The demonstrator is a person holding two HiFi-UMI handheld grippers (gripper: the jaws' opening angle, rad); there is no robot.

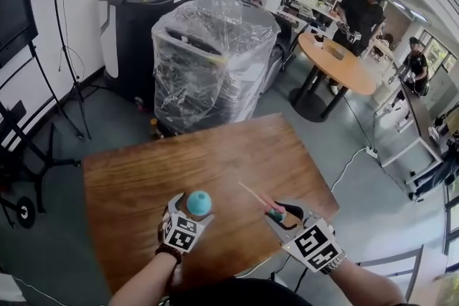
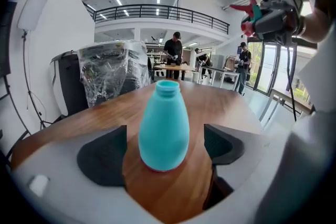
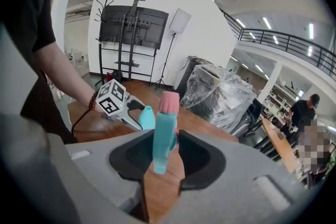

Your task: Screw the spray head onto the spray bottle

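On the wooden table (image 1: 136, 175), the teal spray bottle (image 2: 164, 123) stands upright and uncapped. Its opaque wall hides whatever is inside. It sits between the spread jaws of my left claw (image 2: 164, 150), untouched. My right claw (image 3: 167, 157) pinches the teal, pink-tipped spray head (image 3: 163, 128) above the table.

Bottle and spray head side by side at the near edge of the table

The bottle (image 1: 199, 202) stands upright on the table (image 1: 237, 154), between the spread jaws of the left gripper (image 1: 191, 209), clear of both. Just to its right, the right gripper (image 1: 281, 215) grips the spray head (image 3: 164, 123) above the tabletop. Behind the table's far edge stands a wrapped machine (image 1: 211, 61); a round table (image 1: 344, 64) is far right.
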